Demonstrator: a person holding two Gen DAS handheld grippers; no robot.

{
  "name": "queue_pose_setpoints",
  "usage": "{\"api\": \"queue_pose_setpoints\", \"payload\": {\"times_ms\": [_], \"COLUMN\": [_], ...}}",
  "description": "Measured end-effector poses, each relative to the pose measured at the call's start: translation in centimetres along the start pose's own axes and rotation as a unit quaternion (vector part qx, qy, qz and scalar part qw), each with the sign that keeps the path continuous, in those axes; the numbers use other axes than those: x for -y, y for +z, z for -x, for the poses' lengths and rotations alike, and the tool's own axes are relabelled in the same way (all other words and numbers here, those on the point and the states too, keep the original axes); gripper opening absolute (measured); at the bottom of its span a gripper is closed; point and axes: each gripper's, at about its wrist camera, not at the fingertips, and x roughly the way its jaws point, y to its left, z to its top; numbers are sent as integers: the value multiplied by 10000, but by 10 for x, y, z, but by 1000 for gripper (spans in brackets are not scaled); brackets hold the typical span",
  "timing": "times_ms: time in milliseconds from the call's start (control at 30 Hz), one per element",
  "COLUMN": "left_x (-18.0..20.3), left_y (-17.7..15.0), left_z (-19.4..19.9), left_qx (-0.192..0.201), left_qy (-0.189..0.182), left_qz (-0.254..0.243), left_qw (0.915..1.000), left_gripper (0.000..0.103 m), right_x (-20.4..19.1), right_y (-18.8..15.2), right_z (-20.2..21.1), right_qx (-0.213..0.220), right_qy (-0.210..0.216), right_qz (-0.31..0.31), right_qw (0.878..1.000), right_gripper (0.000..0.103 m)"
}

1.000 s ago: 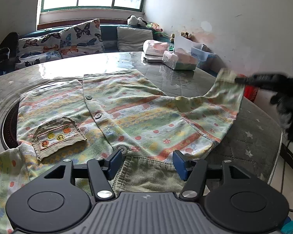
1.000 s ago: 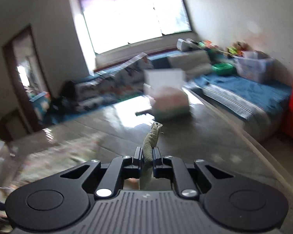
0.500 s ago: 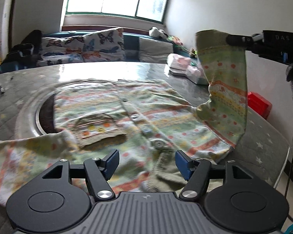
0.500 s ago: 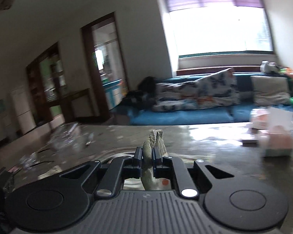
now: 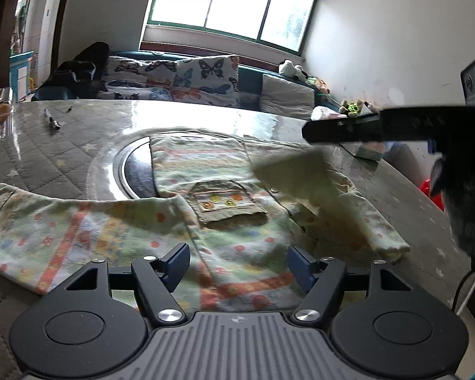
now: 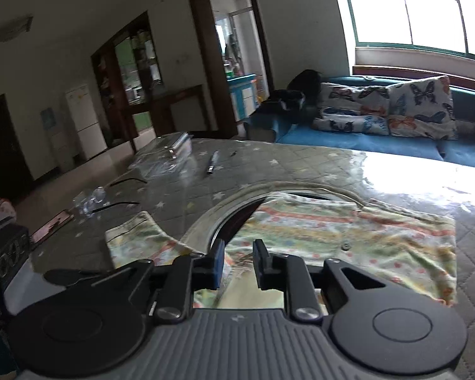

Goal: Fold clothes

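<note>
A child's shirt [image 5: 205, 171] with green, orange and yellow stripes and a small chest pocket [image 5: 228, 202] lies spread on the table. Its right sleeve [image 5: 304, 174] now lies folded across the body. Its left sleeve [image 5: 47, 221] lies stretched out to the left. My left gripper [image 5: 237, 262] is open and empty, low over the shirt's near edge. My right gripper [image 6: 237, 264] is open, its jaws a little apart, just above the shirt [image 6: 348, 231]; it also shows from the side in the left wrist view [image 5: 310, 133], above the folded sleeve.
The round table [image 5: 63, 158] has a quilted grey cover under glass and a dark round inset [image 5: 136, 171]. A pen [image 5: 52, 120] and clear plastic packs [image 6: 171, 155] lie at its far left. A sofa with butterfly cushions [image 5: 186, 79] stands behind. Tissue boxes [image 5: 370, 152] sit at the right.
My right gripper carried the right sleeve over the shirt's body, opened and let it drop there. My left gripper stayed open and shifted left along the near edge.
</note>
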Motion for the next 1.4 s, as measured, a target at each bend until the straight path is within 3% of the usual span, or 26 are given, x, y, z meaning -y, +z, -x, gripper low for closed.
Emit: {"api": "queue_pose_setpoints", "payload": {"times_ms": [133,267,433,600,900,1100,1200,1400], "left_x": [-1,7,25,44,51,42,37,27], "left_y": [6,11,15,19,19,17,18,14], "left_z": [0,-5,-20,-37,-63,-73,-70,-60], "left_qx": [40,94,5,-116,-363,-479,-466,-419], "left_qy": [53,-63,-326,-585,-640,-533,-475,-311], "left_qz": [26,-29,-170,-364,-351,-259,-235,-140], "left_qw": [10000,9999,9993,9976,9967,9971,9975,9985], "left_gripper": [71,70,66,61,49,39,39,39], "right_x": [5,34,74,107,120,132,123,87], "right_y": [-2,-15,-53,-84,-65,-69,-66,-58], "right_z": [11,19,25,30,22,2,4,0], "right_qx": [-14,-327,-830,-1011,-707,-811,-797,-711], "right_qy": [-133,-608,-1134,-1373,-1355,-1345,-1445,-991], "right_qz": [170,250,57,-452,-341,-430,-303,40], "right_qw": [9998,9973,9901,9843,9877,9867,9858,9925], "right_gripper": [23,25,25,26,30,30,33,35]}}
